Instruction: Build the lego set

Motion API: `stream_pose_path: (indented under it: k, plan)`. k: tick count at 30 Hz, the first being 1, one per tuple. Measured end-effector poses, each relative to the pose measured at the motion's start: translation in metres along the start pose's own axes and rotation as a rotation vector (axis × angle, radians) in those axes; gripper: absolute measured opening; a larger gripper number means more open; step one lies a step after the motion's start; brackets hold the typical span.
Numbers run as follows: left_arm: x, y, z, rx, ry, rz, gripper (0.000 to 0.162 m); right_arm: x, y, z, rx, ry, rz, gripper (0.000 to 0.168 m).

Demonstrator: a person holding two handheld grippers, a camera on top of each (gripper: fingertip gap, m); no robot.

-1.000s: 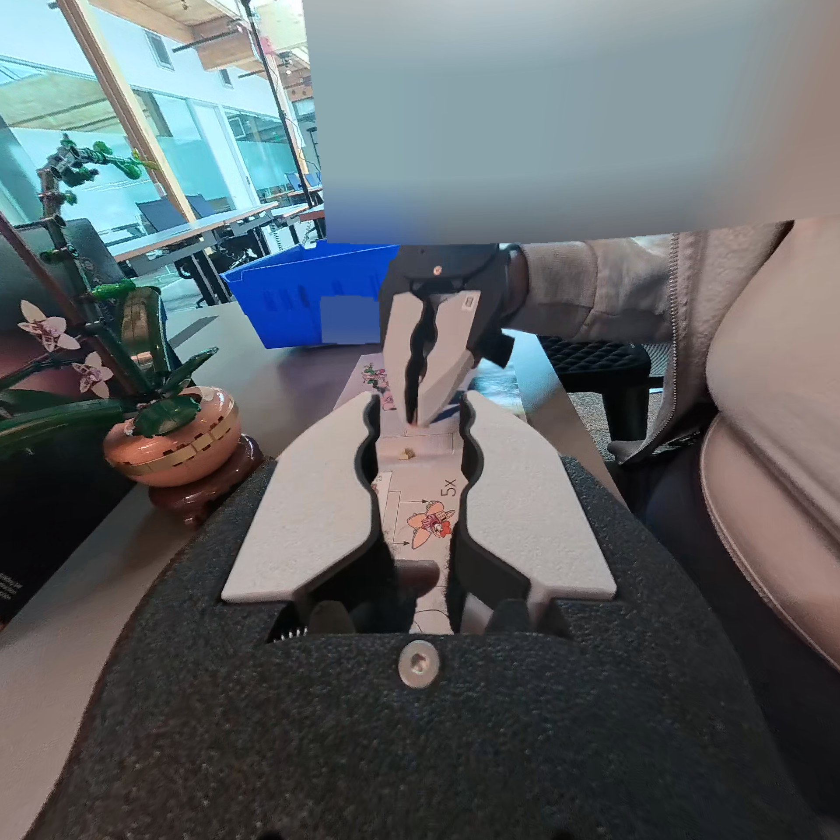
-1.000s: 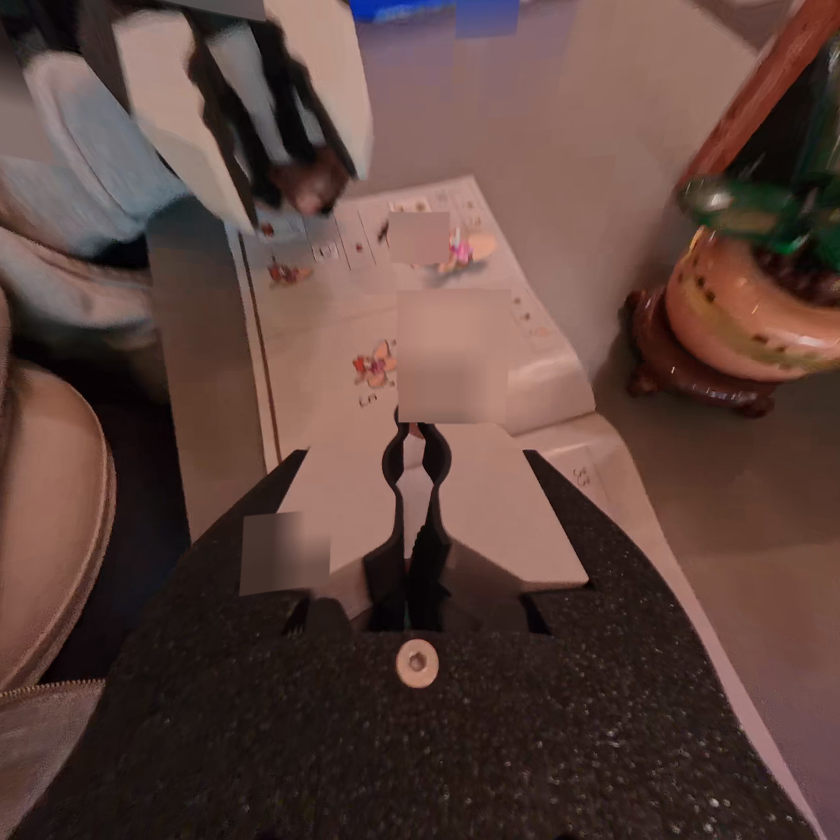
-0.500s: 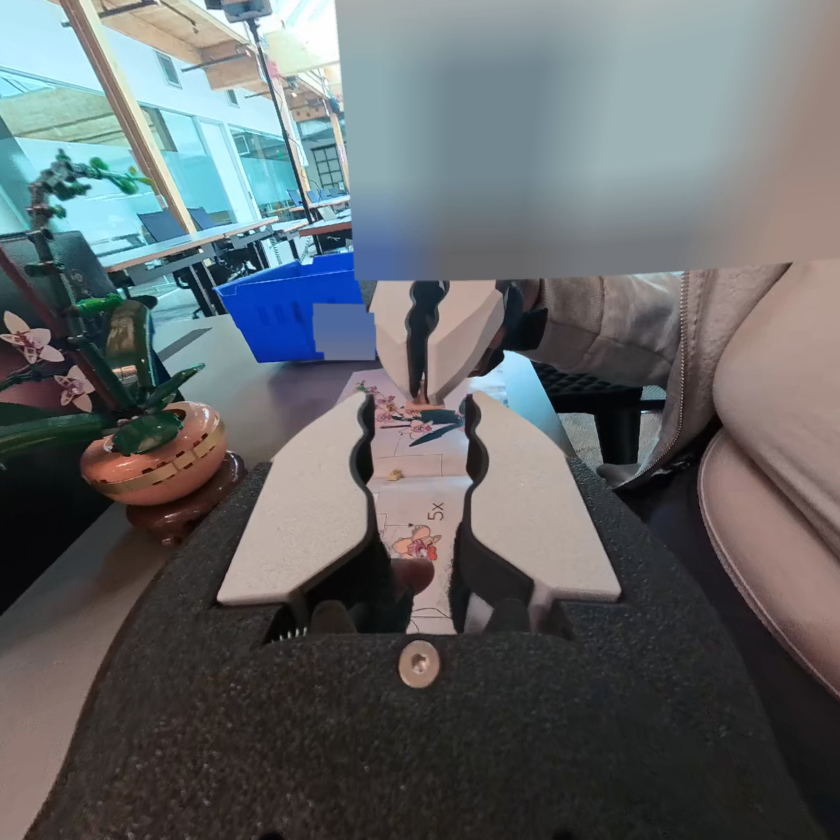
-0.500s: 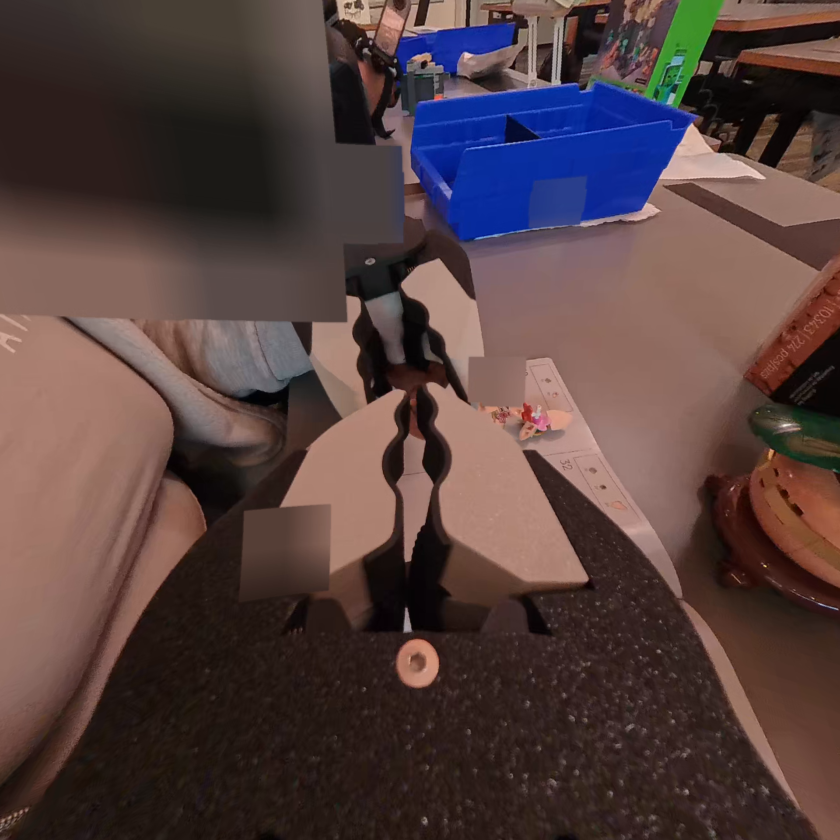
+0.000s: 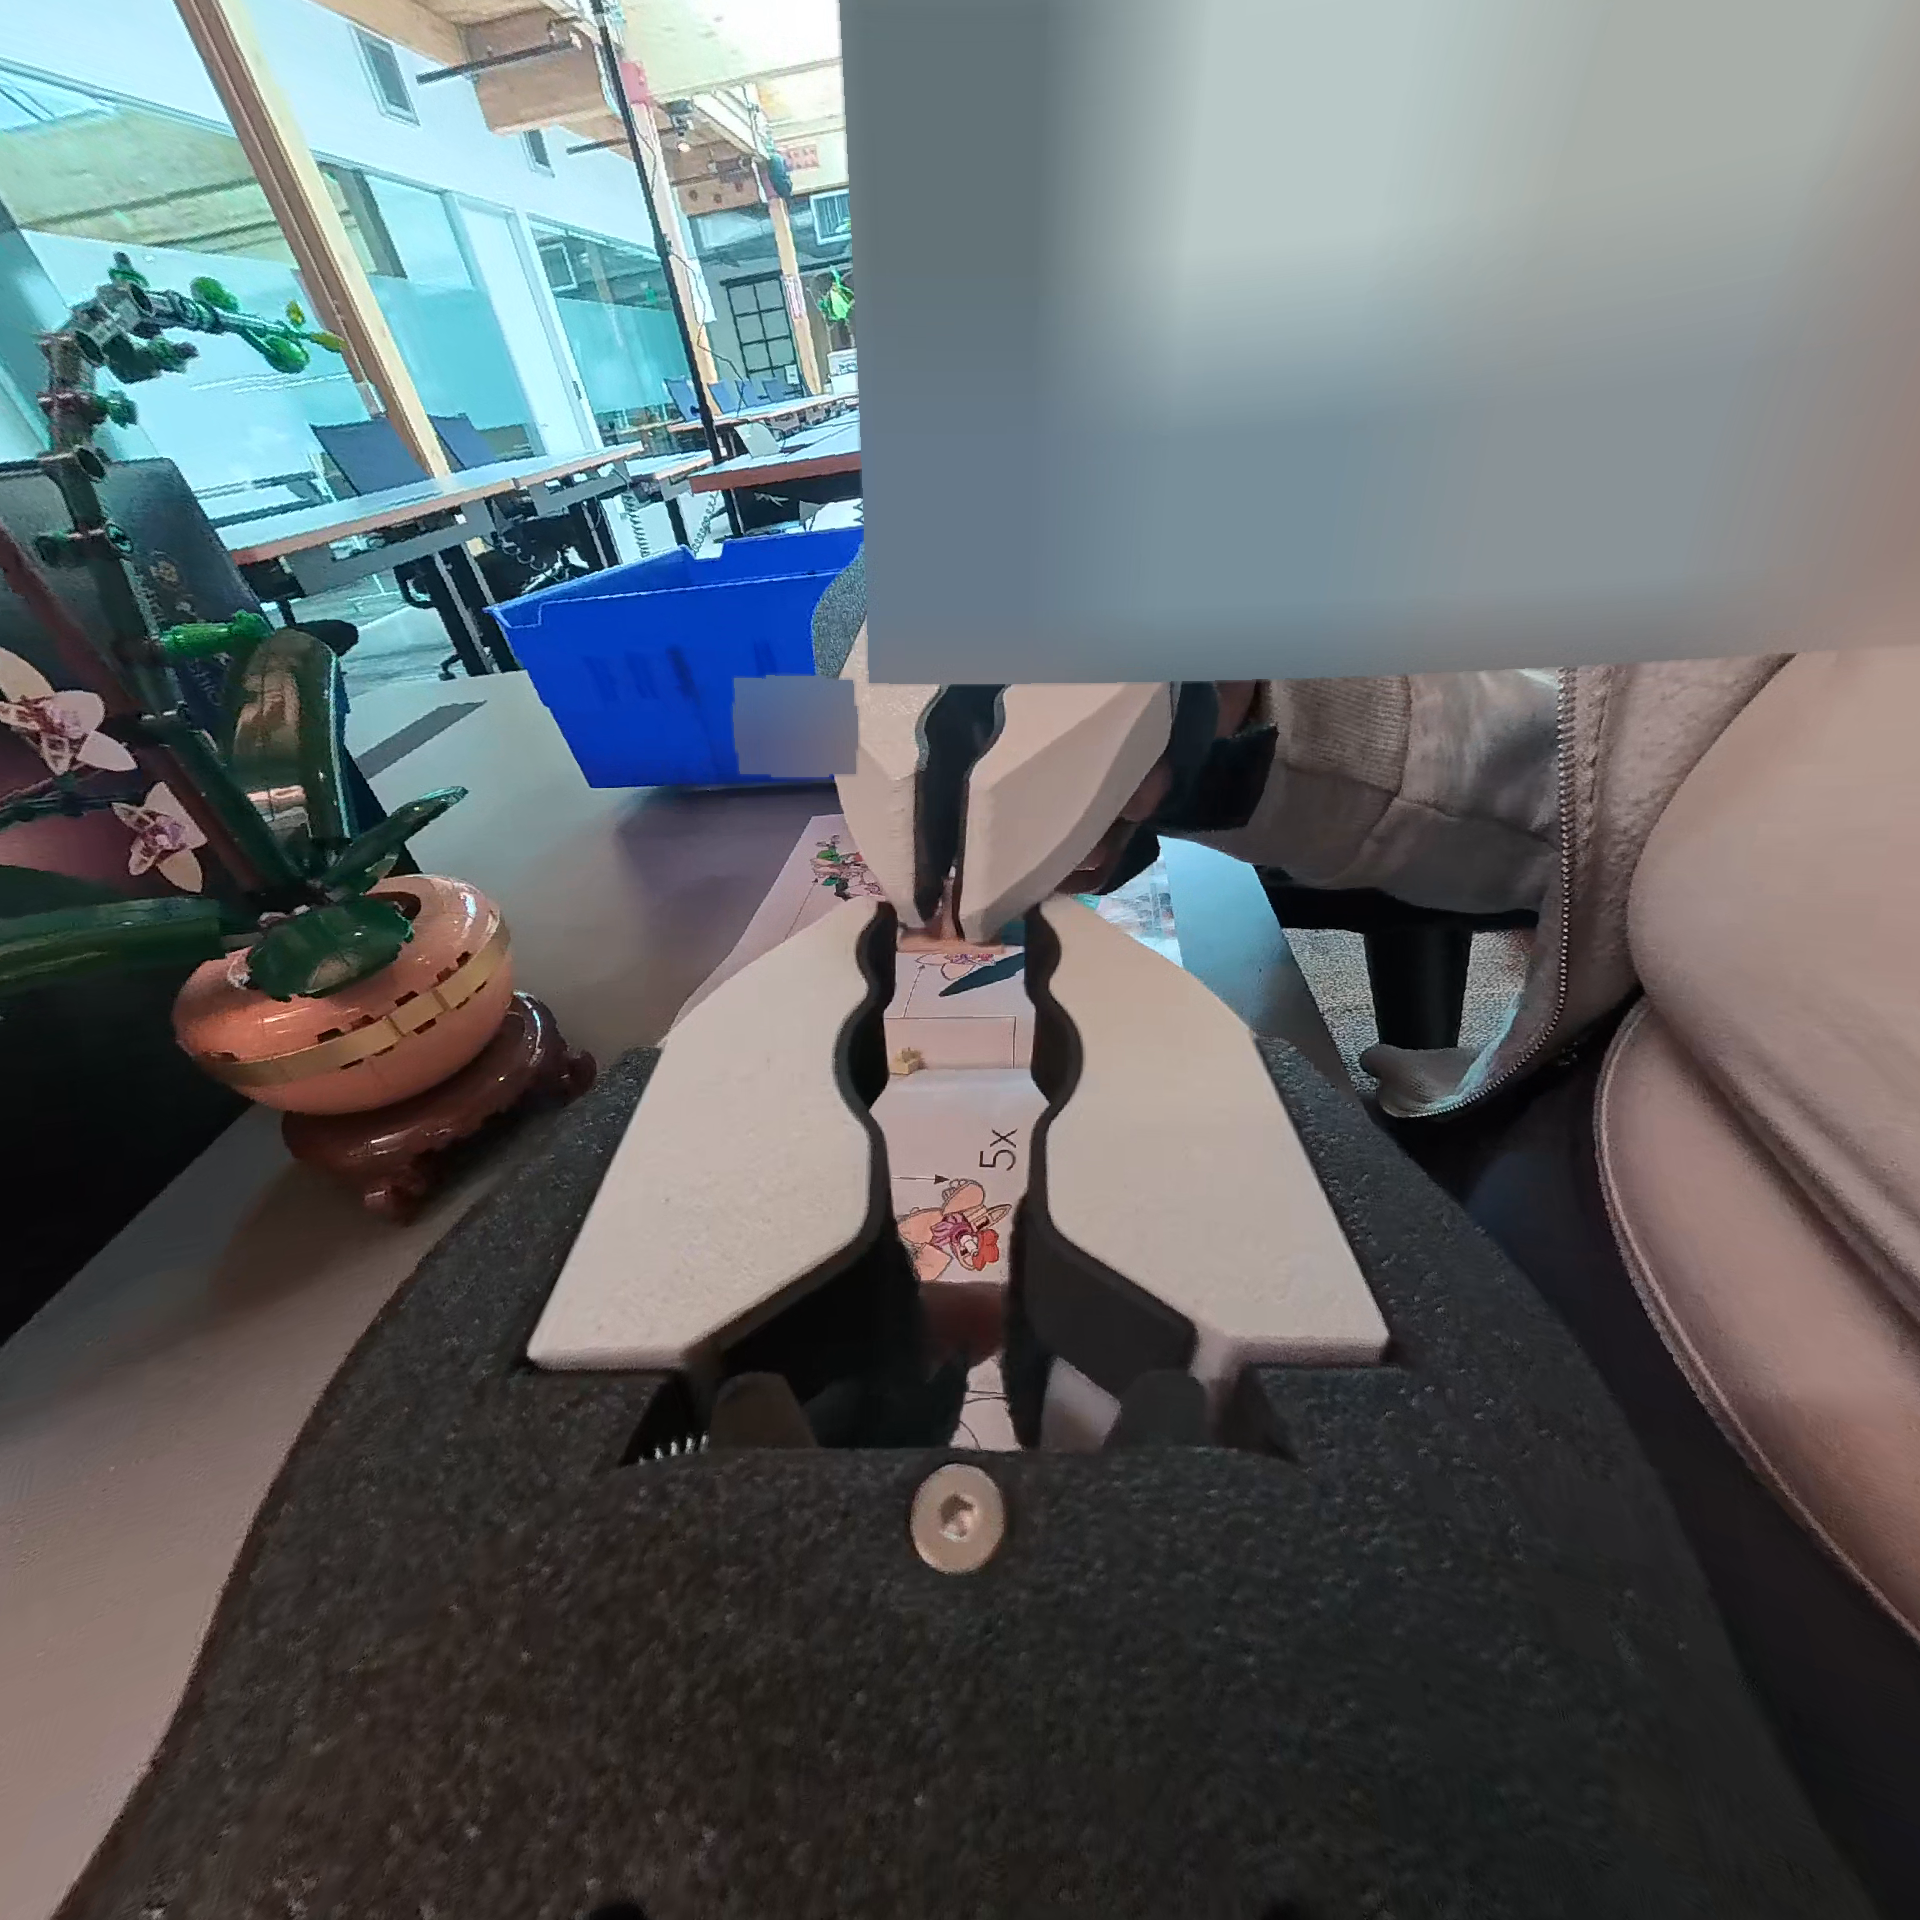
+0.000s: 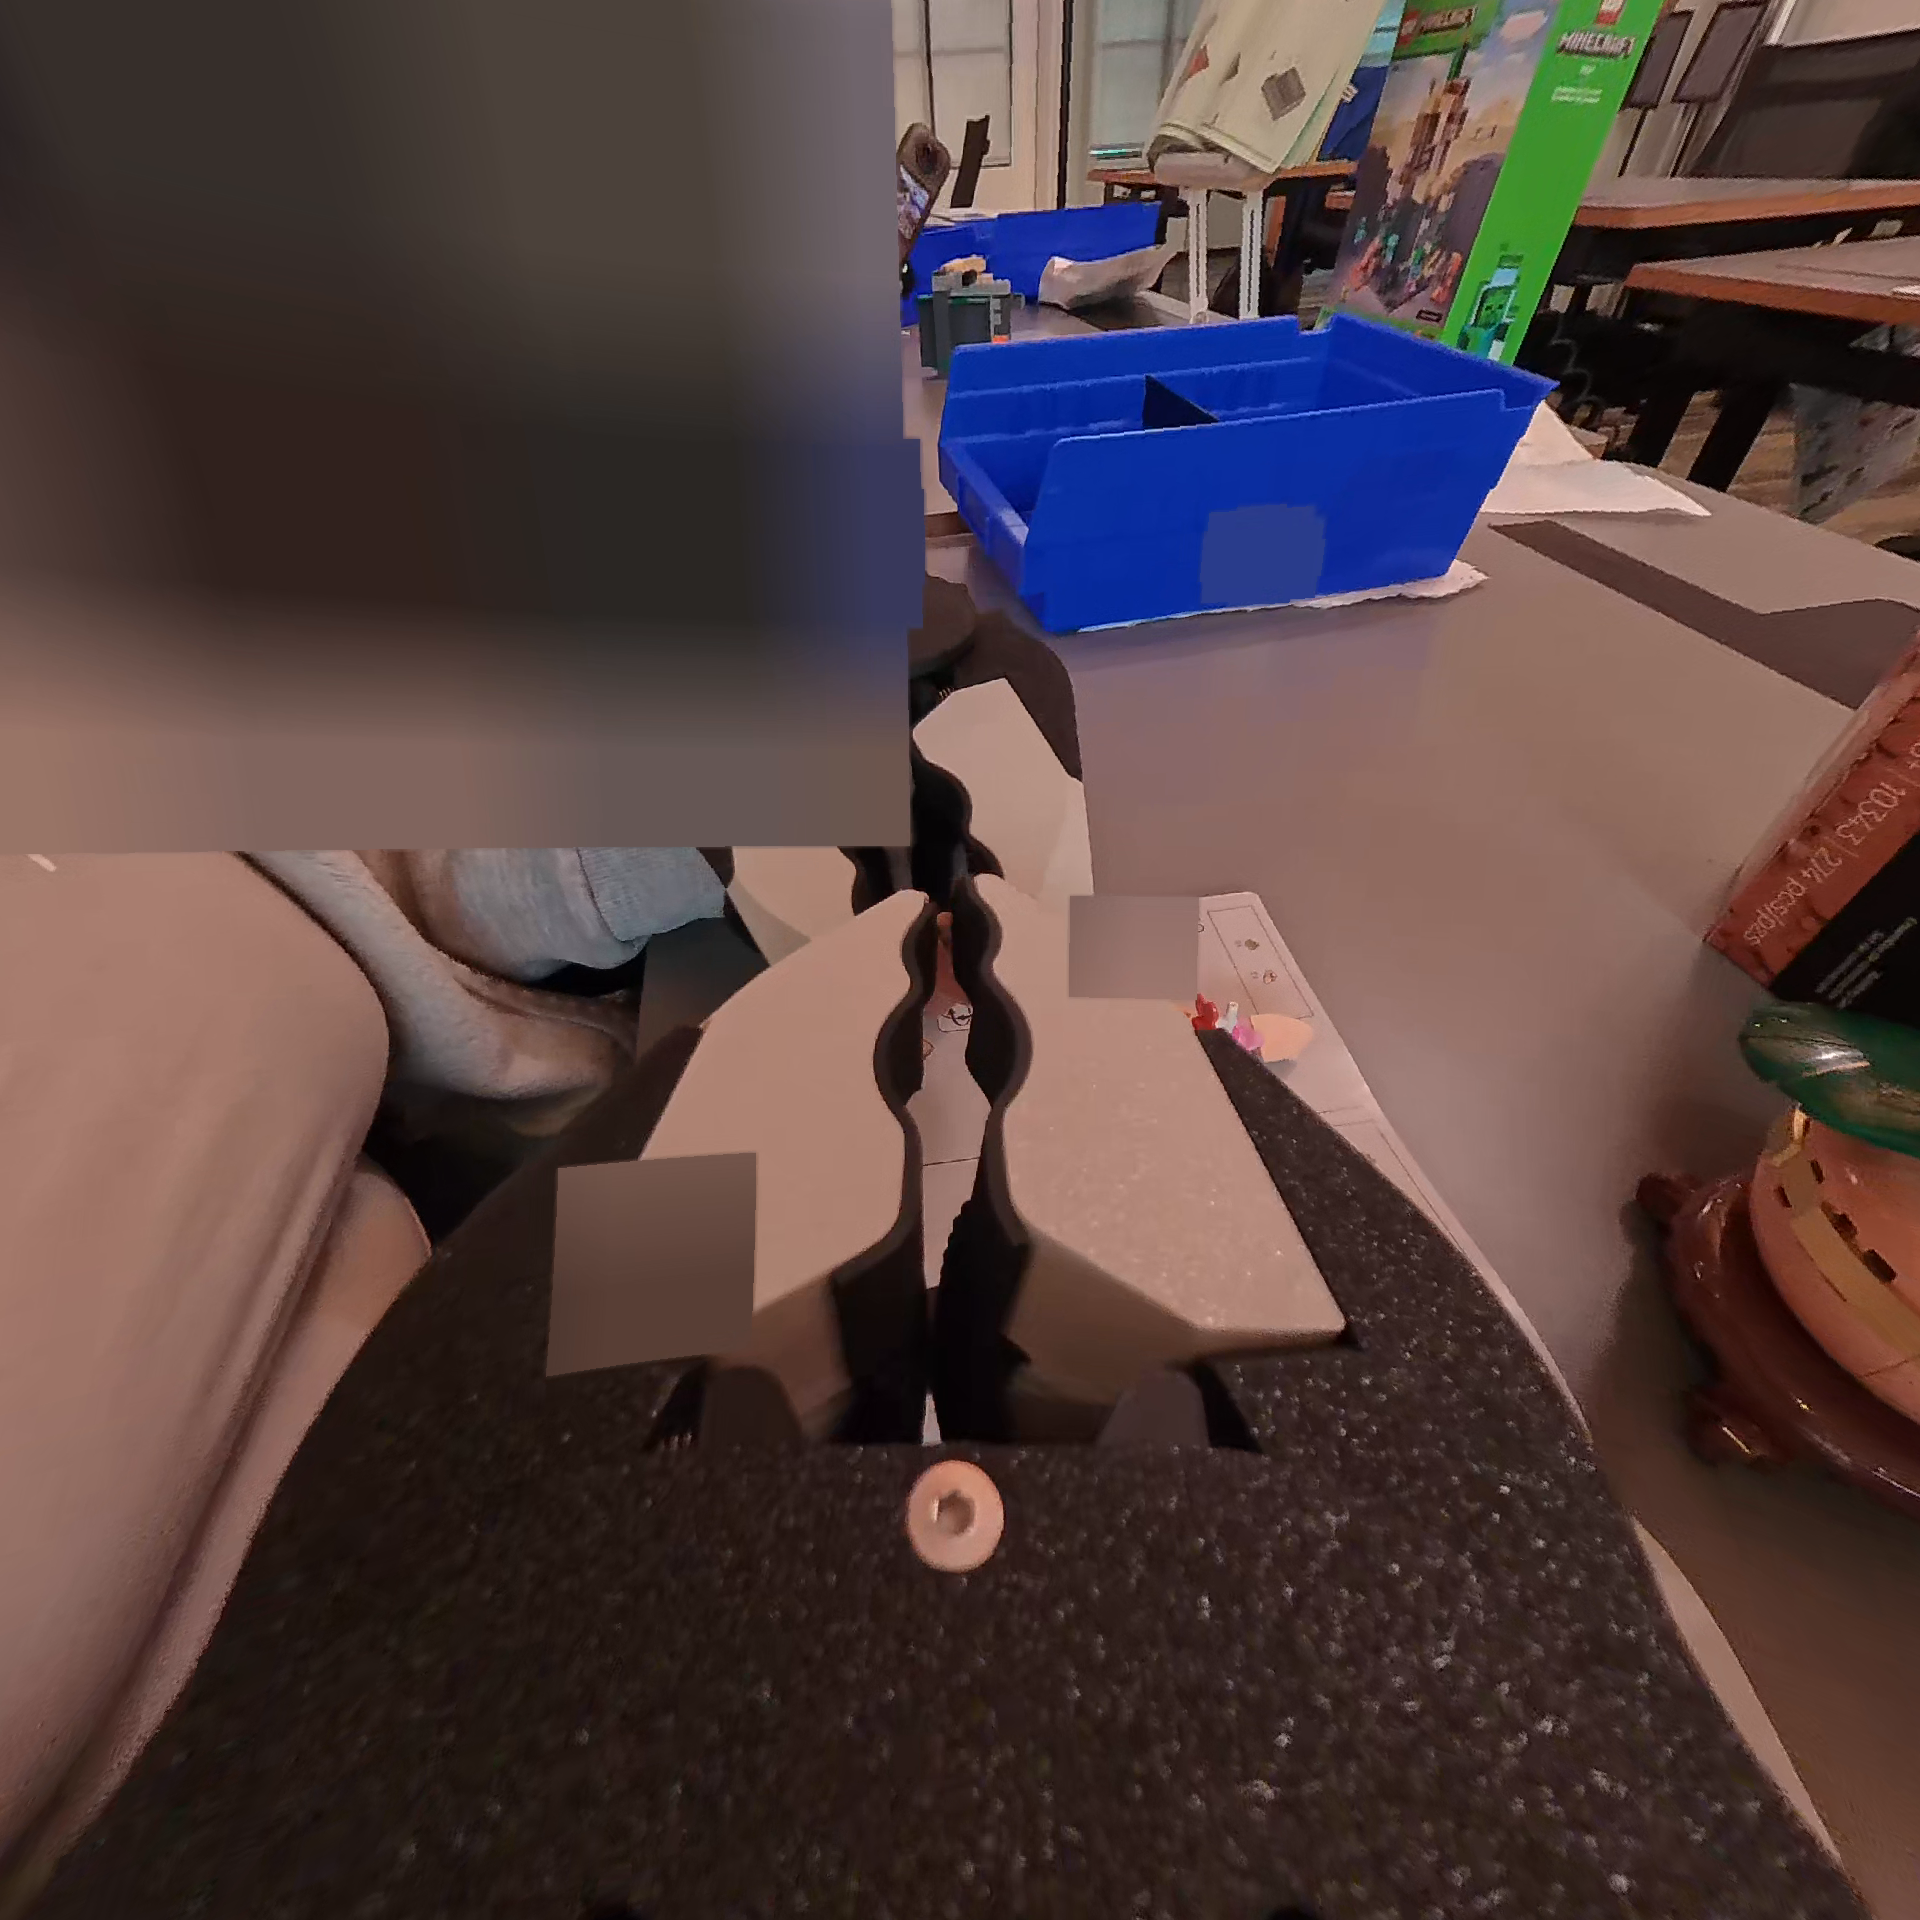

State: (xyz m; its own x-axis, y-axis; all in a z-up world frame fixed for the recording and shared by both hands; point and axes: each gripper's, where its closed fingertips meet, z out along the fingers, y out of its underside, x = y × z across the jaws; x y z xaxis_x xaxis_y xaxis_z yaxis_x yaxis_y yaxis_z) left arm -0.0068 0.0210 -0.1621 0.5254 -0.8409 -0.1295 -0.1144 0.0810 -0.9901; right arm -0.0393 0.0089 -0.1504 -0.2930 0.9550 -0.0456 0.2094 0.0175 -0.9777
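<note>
My right gripper (image 6: 948, 916) is shut on a small flat pink-tan piece (image 5: 948, 933). It holds the piece in the air, right at the tips of my left gripper (image 5: 958, 925). In the left wrist view the right gripper (image 5: 938, 912) points down into the left tips. The left jaws stand partly apart and I cannot see them pressing on the piece. Something dark brown shows deep between them. The open instruction booklet (image 5: 956, 1143) lies below with a tiny tan piece (image 5: 909, 1060) on it. A small pink and red flower assembly (image 6: 1252, 1029) lies on the booklet.
The built orchid in its pink pot (image 5: 343, 1003) stands left of the booklet; it is at the right in the right wrist view (image 6: 1829, 1278). A blue bin (image 6: 1226, 488) sits farther back. A brown box (image 6: 1839, 894) leans by the pot. The person's torso (image 5: 1714, 1039) is close.
My right gripper lifted off the booklet, tilted up and came to meet the left gripper's tips with the small piece. The left gripper kept its opening and rose slightly.
</note>
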Motion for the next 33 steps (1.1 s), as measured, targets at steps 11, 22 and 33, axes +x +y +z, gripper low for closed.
stream_pose_path:
  k: [11,22,33]
  plan:
    - [-0.002,0.004,0.0,-0.031,-0.014,0.015,0.016,0.0,0.002,-0.001,0.001,-0.001,0.0,0.003]
    - [-0.002,0.01,-0.002,-0.073,0.003,-0.023,0.016,0.008,0.0,-0.033,-0.045,0.135,-0.108,0.009]
    - [0.01,0.017,0.005,-0.125,0.058,0.001,0.016,-0.004,0.017,-0.01,-0.154,0.061,-0.115,0.003]
